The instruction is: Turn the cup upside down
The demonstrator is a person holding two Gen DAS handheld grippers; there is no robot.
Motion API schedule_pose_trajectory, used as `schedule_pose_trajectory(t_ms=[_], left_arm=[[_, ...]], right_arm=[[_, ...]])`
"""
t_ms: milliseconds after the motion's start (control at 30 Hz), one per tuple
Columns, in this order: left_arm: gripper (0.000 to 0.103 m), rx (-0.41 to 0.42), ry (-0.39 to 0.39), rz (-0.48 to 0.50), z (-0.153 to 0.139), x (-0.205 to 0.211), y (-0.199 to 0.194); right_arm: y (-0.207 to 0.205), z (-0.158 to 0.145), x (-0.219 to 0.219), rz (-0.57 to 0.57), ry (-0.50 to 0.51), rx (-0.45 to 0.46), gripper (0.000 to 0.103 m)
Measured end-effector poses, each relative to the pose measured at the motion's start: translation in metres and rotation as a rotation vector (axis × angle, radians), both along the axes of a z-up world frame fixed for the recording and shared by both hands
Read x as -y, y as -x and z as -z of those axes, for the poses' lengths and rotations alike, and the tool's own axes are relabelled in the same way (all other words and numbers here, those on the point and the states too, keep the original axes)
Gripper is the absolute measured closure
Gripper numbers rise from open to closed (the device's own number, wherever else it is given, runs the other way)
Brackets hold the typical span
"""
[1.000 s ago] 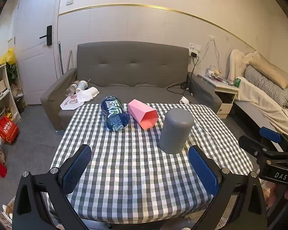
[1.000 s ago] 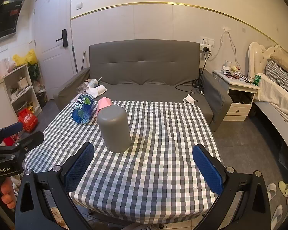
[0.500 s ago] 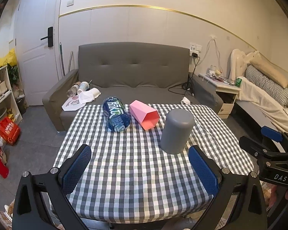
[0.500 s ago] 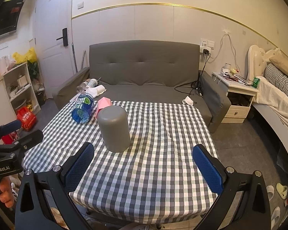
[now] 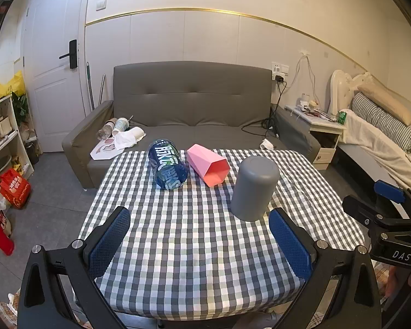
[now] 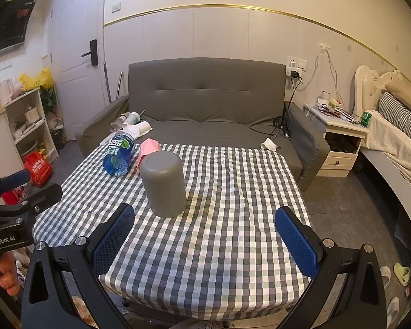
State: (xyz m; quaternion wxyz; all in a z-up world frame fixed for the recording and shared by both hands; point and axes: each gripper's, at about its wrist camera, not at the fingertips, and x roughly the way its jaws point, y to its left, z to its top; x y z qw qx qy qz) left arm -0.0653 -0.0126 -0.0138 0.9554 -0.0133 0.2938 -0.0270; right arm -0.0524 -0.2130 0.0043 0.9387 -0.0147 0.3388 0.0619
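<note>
A grey cup [image 5: 254, 188] stands with its closed end up on the checked tablecloth [image 5: 194, 246]; it also shows in the right wrist view [image 6: 164, 183]. A pink cup [image 5: 208, 167] lies on its side behind it, mouth toward me, partly hidden by the grey cup in the right wrist view [image 6: 148, 149]. My left gripper [image 5: 200, 241] is open and empty, above the table's near edge. My right gripper [image 6: 205, 237] is open and empty, right of the grey cup and nearer to me.
A blue water bottle [image 5: 167, 167] lies on its side left of the pink cup. A grey sofa [image 5: 191, 109] stands behind the table. A shelf [image 5: 2, 137] is at the left, a nightstand [image 5: 324, 134] and bed at the right.
Both grippers have drawn back and up slightly from the table. The cups and bottle have not moved.
</note>
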Motion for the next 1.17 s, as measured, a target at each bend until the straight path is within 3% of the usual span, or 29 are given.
schedule_pose_trajectory(t_ms=[1167], left_arm=[[0.0, -0.012, 0.002, -0.008, 0.0002, -0.0011, -0.0013]], right_arm=[[0.0003, 0.0001, -0.002, -0.002, 0.001, 0.0, 0.0]])
